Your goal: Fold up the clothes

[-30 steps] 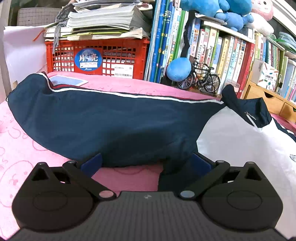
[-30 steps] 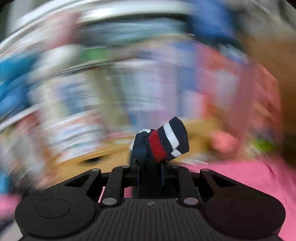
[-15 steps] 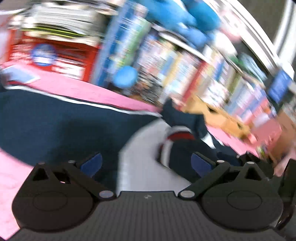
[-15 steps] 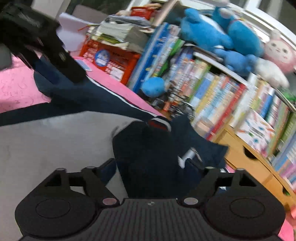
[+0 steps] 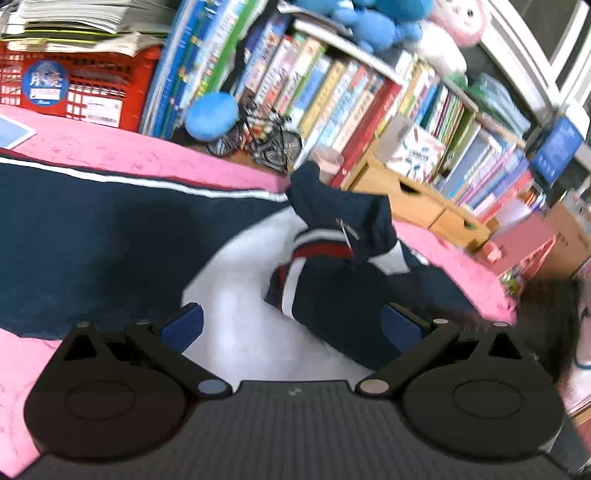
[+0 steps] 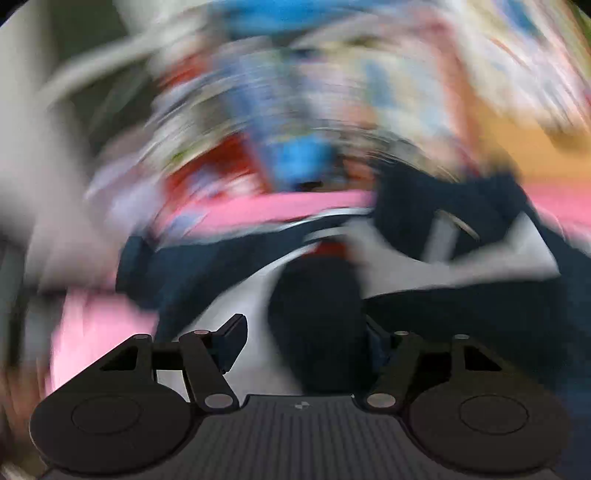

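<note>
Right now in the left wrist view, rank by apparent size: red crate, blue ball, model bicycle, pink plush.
1. Red crate, partly cut off at the frame edge.
2. Model bicycle.
3. Blue ball and pink plush: look alike, and fisheye stretch makes ranking unsure.

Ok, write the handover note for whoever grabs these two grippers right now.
Left gripper: open, holding nothing, over the jacket's white panel.
Right gripper: open; its view is blurred, a navy sleeve lies between the fingers, ungripped.
Jacket: navy and white, spread on the pink cover; the sleeve with the striped cuff lies folded in across the white panel.
Done: that one sleeve is in.
Left: the wide navy part on the left is unfolded; fold it in, then fold the body.
</note>
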The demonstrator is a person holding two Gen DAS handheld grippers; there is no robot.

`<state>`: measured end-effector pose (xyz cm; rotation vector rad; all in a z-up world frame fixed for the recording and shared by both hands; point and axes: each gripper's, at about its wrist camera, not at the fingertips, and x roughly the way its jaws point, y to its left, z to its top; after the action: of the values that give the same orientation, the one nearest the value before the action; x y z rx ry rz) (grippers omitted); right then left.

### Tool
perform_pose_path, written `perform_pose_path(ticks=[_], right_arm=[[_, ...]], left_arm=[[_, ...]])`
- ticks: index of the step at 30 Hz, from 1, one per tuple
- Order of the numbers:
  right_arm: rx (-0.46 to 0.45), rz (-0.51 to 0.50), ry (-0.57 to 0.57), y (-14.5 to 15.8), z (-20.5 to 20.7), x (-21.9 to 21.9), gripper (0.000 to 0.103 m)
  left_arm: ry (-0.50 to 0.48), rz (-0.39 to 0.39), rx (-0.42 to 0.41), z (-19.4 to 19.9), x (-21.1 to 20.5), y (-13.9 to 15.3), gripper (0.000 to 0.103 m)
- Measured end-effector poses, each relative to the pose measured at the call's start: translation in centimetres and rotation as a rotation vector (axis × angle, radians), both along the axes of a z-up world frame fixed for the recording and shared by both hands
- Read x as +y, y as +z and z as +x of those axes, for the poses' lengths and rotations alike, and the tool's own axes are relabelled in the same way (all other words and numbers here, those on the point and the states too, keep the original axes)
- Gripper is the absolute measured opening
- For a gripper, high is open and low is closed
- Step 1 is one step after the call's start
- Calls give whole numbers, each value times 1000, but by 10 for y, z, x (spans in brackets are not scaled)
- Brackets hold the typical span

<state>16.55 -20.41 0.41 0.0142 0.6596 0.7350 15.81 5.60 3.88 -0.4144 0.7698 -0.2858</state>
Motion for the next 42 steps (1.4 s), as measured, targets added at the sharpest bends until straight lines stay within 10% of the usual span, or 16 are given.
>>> perform_pose_path(ticks=[6,14,19,26,30,36,39,40,42], right_arm=[[-392,-384,373,-7,-134,58,90],[-464,-450,363,-16,-156,48,98],[-468,-436,286,-14,-149,42,103],[-401,-353,41,-12,-131,-3,103],[-345,-256,-141,-3,-117,-46,103],[-189,-51,-426,5,-89,-122,103],[-150,44,-506,1,-85,-153,103],[-147,48,-516,0,-83,-158,103],[-144,34,-531,-3,-81,-162,103]], left_arm=[[-45,-4,30,-6,-8,-5,103],[-48,93,25,-38,-23,-8,103],[28,175,133,-35,-23,-40,103],[99,-64,38,-6,-14,-54,101],[101,-70,-3,-14,-16,-52,56],[126,-10,-72,-16,-21,-37,49],[74,-28,-101,-16,-23,-31,63],[71,-27,-87,-13,-24,-32,92],[82,-64,-40,-2,-23,-41,103]])
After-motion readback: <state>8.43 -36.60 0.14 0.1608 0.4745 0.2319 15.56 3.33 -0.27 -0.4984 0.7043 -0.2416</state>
